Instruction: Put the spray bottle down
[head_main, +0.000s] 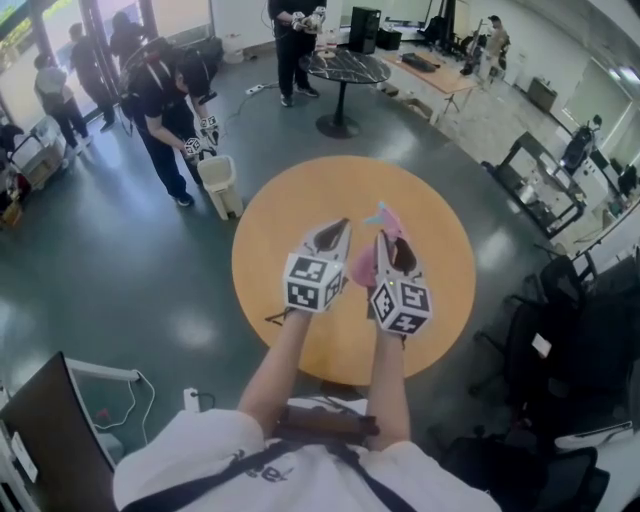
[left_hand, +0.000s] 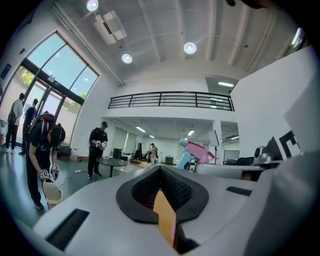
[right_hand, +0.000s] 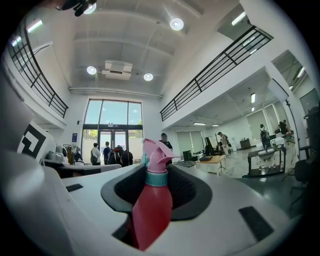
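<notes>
A pink-red spray bottle (right_hand: 150, 210) with a teal collar and a pink trigger head stands upright between the jaws of my right gripper (right_hand: 157, 175), which is shut on its body. In the head view the spray bottle (head_main: 366, 264) and right gripper (head_main: 386, 240) hang over the middle of a round wooden table (head_main: 290, 205). Just left of it, my left gripper (head_main: 336, 232) has its jaws drawn to a point with nothing held. In the left gripper view the left gripper (left_hand: 161, 172) looks level across the room, and the spray bottle's head (left_hand: 197, 150) shows to its right.
A white bin (head_main: 222, 182) and a bending person (head_main: 165, 110) are beyond the table at the left. A dark round table (head_main: 345, 65) stands farther back. Black office chairs (head_main: 560, 330) crowd the right side. A dark desk (head_main: 40, 430) sits at lower left.
</notes>
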